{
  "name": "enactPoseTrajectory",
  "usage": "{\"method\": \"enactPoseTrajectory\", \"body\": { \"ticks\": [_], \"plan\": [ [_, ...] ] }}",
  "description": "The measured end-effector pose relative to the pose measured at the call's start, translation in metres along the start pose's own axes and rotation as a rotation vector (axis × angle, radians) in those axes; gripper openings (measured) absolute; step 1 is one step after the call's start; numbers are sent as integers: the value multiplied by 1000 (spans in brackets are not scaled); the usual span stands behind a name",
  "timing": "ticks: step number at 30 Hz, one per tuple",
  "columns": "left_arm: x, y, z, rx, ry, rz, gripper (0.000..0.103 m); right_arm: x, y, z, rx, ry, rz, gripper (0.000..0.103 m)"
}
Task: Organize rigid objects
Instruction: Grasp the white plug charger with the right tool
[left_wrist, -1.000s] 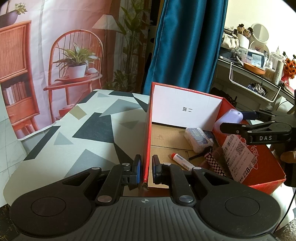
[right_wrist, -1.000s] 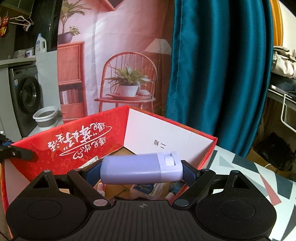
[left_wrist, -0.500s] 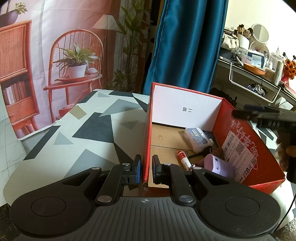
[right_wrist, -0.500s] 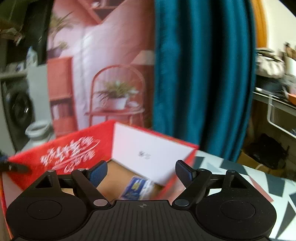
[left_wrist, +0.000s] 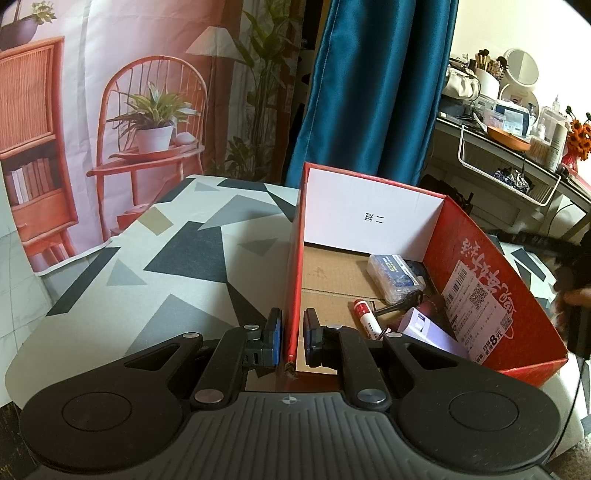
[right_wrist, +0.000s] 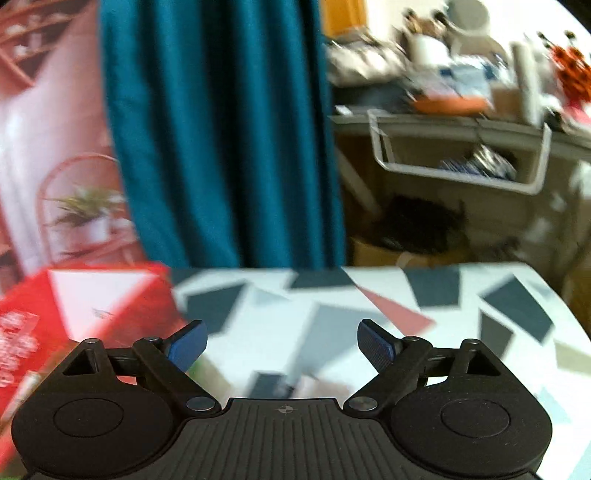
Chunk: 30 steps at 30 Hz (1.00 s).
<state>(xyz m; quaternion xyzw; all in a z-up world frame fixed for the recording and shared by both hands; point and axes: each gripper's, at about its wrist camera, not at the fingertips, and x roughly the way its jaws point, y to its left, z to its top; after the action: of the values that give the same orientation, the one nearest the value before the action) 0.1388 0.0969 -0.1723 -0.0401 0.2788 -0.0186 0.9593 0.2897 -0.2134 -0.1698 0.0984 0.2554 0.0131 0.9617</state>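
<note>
A red cardboard box (left_wrist: 491, 295) stands open on the patterned table. My left gripper (left_wrist: 293, 332) is shut on the box's near left wall (left_wrist: 293, 288). Inside lie a lilac container (left_wrist: 432, 332), a red-capped white tube (left_wrist: 365, 321), a clear packet with blue print (left_wrist: 397, 275) and dark small items. In the blurred right wrist view my right gripper (right_wrist: 282, 339) hangs over the table to the right of the box (right_wrist: 110, 306). Its jaws are opening, with nothing between them. A dark blurred shape at the right edge of the left wrist view is the right hand's tool (left_wrist: 546, 243).
A geometric grey, black and white cloth covers the table (left_wrist: 177, 254). A teal curtain (left_wrist: 369, 92) and a printed backdrop (left_wrist: 110, 110) hang behind. A cluttered shelf with a white wire basket (right_wrist: 454, 158) stands at the right. Some blurred items lie on the table under my right gripper (right_wrist: 288, 384).
My right gripper let go of the lilac container, which now lies in the box. It then swung away to the right, off the box. The left gripper kept its hold on the wall.
</note>
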Motion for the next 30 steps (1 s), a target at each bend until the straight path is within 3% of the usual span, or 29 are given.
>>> {"method": "enactPoseTrajectory", "body": {
  "ticks": [8,21,26,30],
  "plan": [
    [0,-1,0,10,1,0,14,51,4,-34,-26,98,-112,84],
    [0,0,0,3,4,-5,14,89,7,-42,36,202,-196,87],
    [-1,0,0,1,3,-7,14,82,8,-46,6,177,-206,62],
    [0,0,0,0,4,-8,14,77,12,-49,-18,181,-211,62]
  ]
}}
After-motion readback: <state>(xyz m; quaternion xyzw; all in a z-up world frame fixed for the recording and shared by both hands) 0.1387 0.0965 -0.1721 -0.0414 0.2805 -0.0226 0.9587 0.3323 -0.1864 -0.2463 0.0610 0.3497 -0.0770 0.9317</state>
